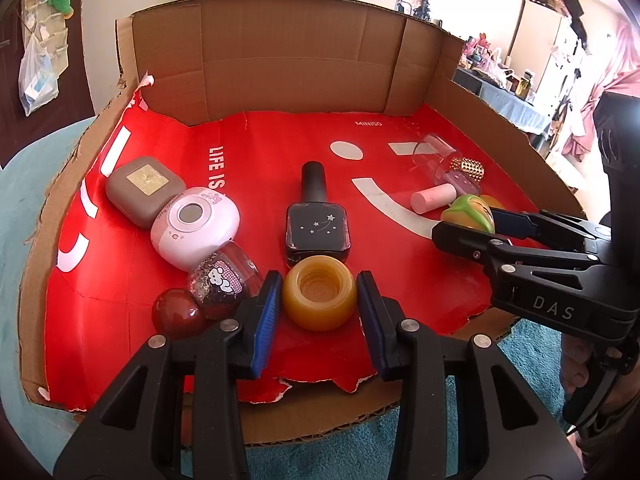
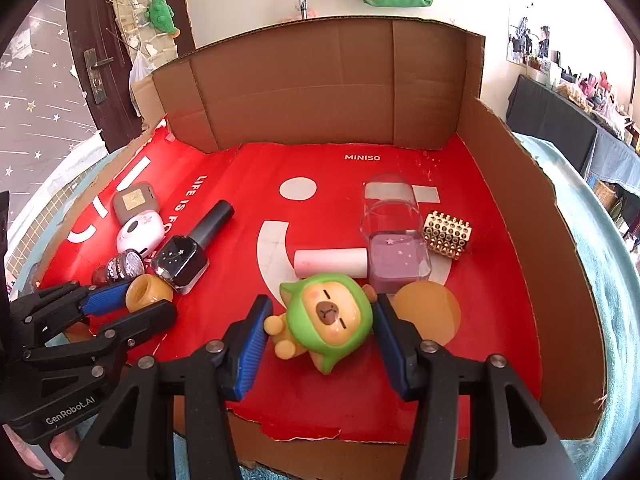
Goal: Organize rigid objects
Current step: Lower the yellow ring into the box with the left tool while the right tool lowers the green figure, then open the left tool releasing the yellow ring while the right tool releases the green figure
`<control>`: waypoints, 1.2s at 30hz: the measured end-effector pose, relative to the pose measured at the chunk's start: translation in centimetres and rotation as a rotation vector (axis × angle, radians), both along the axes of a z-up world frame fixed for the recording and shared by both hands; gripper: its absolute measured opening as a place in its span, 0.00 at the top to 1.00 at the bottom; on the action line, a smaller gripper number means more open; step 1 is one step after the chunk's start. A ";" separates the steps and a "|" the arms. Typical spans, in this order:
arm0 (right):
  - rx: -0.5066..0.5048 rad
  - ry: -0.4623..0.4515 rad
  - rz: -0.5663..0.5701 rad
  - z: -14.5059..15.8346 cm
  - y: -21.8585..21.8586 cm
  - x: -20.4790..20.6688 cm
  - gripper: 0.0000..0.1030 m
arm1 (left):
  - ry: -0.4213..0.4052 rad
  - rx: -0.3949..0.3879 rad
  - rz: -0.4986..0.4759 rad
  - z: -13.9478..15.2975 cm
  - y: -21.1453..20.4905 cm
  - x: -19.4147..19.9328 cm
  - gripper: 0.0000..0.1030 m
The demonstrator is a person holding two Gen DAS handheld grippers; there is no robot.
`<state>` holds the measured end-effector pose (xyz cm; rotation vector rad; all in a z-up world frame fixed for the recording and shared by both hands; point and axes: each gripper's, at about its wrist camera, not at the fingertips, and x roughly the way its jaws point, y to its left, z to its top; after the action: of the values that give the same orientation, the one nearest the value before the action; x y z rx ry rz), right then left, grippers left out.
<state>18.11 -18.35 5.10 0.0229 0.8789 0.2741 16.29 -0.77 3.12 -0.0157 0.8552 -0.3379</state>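
Two hand-held grippers work in the cardboard tray (image 2: 540,240). Left hand-held gripper (image 1: 319,300) clenches the amber ring-shaped cap (image 1: 319,297) at the tray's front, just before the black star bottle (image 1: 318,228). Right hand-held gripper (image 2: 320,328) grips the green-hooded capybara figure (image 2: 332,316), front right, near the pink cylinder (image 2: 331,262) and orange disc (image 2: 430,312).

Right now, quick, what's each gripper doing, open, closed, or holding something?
Left gripper: closed on the amber ring-shaped piece.
Right gripper: closed on the green-hooded toy figure.
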 end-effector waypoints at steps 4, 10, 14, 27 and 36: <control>-0.005 -0.001 -0.002 0.0 0.1 0.0 0.48 | 0.000 0.003 0.004 0.0 -0.1 0.1 0.65; -0.008 -0.002 -0.002 0.0 0.1 0.0 0.48 | 0.000 0.005 0.007 0.0 -0.1 0.1 0.65; -0.007 -0.001 -0.002 0.0 0.1 0.0 0.47 | 0.000 0.005 0.006 0.0 -0.1 0.1 0.65; -0.006 -0.002 -0.004 0.0 0.1 0.0 0.48 | 0.000 0.007 0.008 0.0 -0.1 0.2 0.65; -0.010 0.000 -0.005 0.0 0.1 0.0 0.47 | 0.002 0.007 0.010 0.0 -0.2 0.2 0.65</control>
<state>18.15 -18.25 5.12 0.0160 0.8797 0.2657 16.51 -0.93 3.10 -0.0141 0.8577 -0.3260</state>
